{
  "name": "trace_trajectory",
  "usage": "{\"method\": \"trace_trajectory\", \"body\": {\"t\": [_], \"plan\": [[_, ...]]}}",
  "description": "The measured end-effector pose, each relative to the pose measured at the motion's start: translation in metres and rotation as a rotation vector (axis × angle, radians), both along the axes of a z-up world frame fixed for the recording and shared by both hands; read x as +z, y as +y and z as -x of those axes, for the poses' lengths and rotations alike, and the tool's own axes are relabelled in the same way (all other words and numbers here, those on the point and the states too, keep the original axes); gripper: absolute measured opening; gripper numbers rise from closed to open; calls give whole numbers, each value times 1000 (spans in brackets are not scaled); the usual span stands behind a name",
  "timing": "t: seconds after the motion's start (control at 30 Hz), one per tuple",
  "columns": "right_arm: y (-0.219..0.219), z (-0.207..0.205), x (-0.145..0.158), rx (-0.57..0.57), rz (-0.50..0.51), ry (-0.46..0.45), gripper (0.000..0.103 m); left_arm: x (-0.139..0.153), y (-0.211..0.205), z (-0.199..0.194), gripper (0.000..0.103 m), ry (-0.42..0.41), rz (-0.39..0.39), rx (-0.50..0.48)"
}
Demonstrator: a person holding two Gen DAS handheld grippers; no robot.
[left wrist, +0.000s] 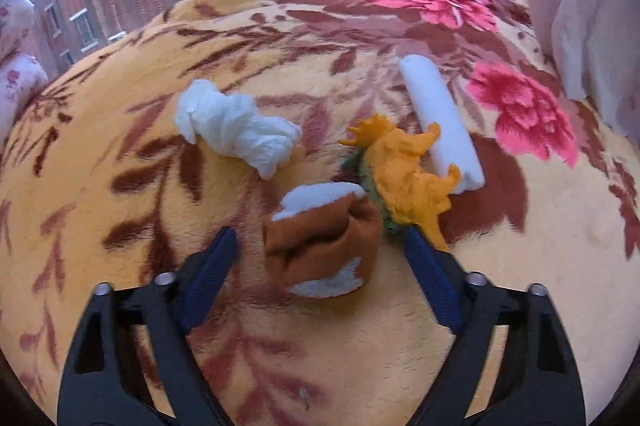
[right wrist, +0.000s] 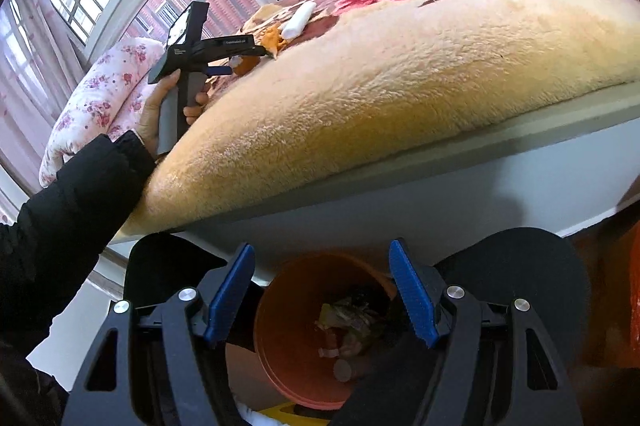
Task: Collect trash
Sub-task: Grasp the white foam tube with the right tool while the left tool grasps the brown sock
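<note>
In the left wrist view the left gripper (left wrist: 320, 238) hovers low over the bed (left wrist: 120, 266), jaws spread wide and holding nothing, with a brown and white sock (left wrist: 320, 246) balled up between them. That sock is the nearest thing, but it may not be trash; the likelier pick is the tissue (left wrist: 236, 126), a crumpled white wad lying further ahead and to the left, apart from the sock. It looks thin, creased and light, so it should crush easily. To take it well, I would shift the jaws forward and left until the wad sits squarely between the fingers, come down close to the blanket, and close over the thick middle instead of a loose tail, taking care not to pinch the pile. An orange toy dinosaur (left wrist: 404, 170) lies just right of the sock, touching the right finger's tip, and a white roll (left wrist: 440, 122) lies behind it, touching it; whether the roll is trash I cannot tell. In the right wrist view the right gripper (right wrist: 322, 290) hangs below the bed's edge, jaws wide apart and empty, right above an orange bin (right wrist: 288, 338) on the floor that already holds some scraps. The left gripper (right wrist: 240, 58) shows far off on the bed beside the sock (right wrist: 245, 64) and dinosaur (right wrist: 273, 40). The tissue does not show in this view.
</note>
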State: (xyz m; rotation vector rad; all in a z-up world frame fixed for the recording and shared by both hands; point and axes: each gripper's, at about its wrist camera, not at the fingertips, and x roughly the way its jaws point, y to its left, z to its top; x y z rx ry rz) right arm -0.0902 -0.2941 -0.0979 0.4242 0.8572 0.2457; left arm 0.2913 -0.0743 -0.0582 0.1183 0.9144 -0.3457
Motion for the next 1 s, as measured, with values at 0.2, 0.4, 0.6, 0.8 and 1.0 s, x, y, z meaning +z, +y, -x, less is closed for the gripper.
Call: {"method": "trace_trajectory", "body": {"t": [0.2, 0.4, 0.6, 0.8, 1.0], "plan": [[6, -2, 2, 1, 1, 6, 69, 1, 10, 5, 29, -3, 22, 38], [-2, -15, 39, 12, 45, -51, 69, 5, 47, 52, 29, 61, 26, 115], [-8, -116, 99, 63, 99, -119, 69, -7, 59, 72, 29, 10, -8, 130], [11, -291, 116, 47, 127, -42, 69, -10, 47, 72, 29, -28, -92, 129], [25, -414, 79, -60, 134, 140, 64, -11, 51, 71, 29, -31, -54, 132]]}}
